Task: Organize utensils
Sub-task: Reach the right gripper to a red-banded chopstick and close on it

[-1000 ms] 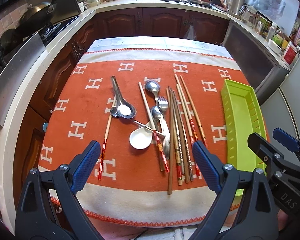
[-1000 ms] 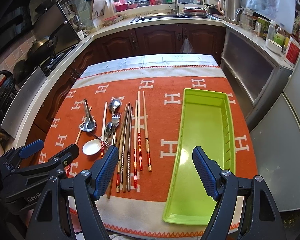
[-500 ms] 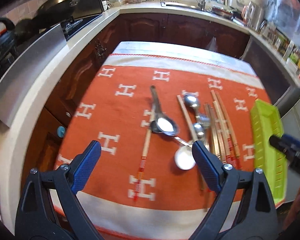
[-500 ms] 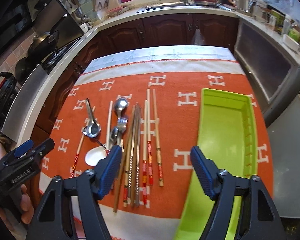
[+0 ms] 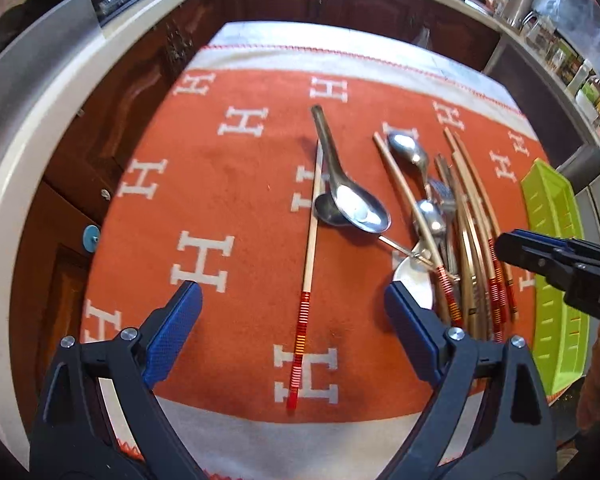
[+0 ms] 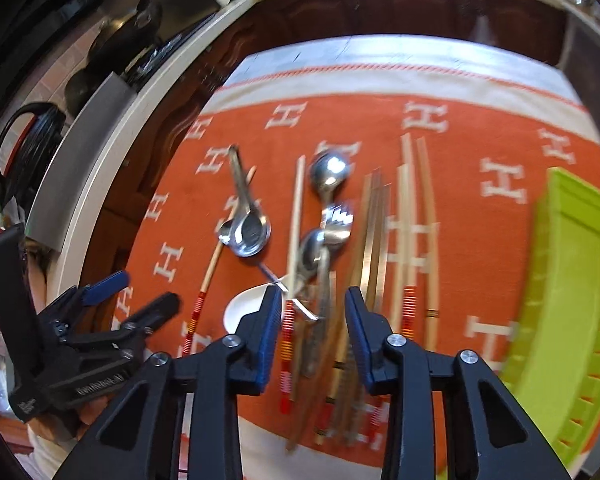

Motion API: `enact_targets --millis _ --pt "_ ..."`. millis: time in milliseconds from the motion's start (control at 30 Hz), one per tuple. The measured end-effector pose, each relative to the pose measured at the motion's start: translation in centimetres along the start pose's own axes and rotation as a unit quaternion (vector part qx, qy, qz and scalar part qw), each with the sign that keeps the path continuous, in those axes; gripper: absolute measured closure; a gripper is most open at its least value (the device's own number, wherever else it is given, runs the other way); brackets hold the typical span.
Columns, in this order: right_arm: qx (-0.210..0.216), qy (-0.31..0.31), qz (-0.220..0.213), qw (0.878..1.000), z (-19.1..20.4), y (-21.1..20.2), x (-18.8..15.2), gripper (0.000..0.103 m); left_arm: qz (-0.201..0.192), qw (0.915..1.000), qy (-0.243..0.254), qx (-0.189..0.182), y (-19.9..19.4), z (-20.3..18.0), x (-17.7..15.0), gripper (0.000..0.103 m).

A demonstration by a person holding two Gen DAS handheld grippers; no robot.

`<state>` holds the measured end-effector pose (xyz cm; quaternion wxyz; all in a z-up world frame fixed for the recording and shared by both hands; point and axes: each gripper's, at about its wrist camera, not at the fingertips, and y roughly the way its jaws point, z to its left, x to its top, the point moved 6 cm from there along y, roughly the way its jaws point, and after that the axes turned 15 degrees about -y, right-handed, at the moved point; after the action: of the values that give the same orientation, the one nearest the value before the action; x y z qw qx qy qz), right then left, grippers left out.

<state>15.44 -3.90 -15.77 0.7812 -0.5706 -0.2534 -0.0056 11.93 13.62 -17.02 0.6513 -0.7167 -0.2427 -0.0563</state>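
Right hand-held gripper point(image 6: 313, 330) jaws closing over steel fork handle point(image 6: 320, 320) and chopstick ends, not yet pinching; centre on one utensil; left hand-held gripper point(image 5: 292, 320) spread wide

Home kitchen: wooden cabinets point(image 5: 340, 4), probably stove point(image 6: 156, 40)

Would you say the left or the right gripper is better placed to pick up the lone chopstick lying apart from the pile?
Left: the lone chopstick lies between the open left gripper; the right gripper is closing over the pile.

Bare orange cloth point(image 5: 236, 208) left of lone chopstick point(image 5: 310, 240), crowded utensil pile point(image 6: 332, 264) between it and green tray point(image 6: 568, 312)
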Motion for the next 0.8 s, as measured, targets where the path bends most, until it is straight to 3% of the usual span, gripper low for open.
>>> enact_targets --millis 167,300,433,700,767,800 --pt "0.036 0.011 0.025 0.999 1.0 3.8 0.8 0.080 0.019 0.9998 0.005 0.006 3.0 0.0 0.0 0.012" --pt "0.041 0.015 0.037 0.998 1.5 5.9 1.5 0.085 0.030 0.9994 -0.005 0.013 4.5 0.6 0.3 0.029" --pt "0.039 0.013 0.050 0.998 1.7 7.4 1.7 0.086 0.050 0.9985 -0.019 0.014 6.1 1.2 0.5 0.037" --pt "0.038 0.008 0.064 0.997 2.3 9.1 1.4 0.094 0.038 0.9988 -0.008 0.030 6.8 0.7 0.7 0.039" --pt "0.037 0.002 0.060 0.998 2.6 9.2 1.6 0.097 0.032 0.9990 -0.002 0.031 6.7 0.2 0.7 0.048" --pt "0.036 0.001 0.060 0.998 2.6 9.3 1.7 0.097 0.030 0.9991 0.001 0.030 6.6 0.0 0.7 0.060"
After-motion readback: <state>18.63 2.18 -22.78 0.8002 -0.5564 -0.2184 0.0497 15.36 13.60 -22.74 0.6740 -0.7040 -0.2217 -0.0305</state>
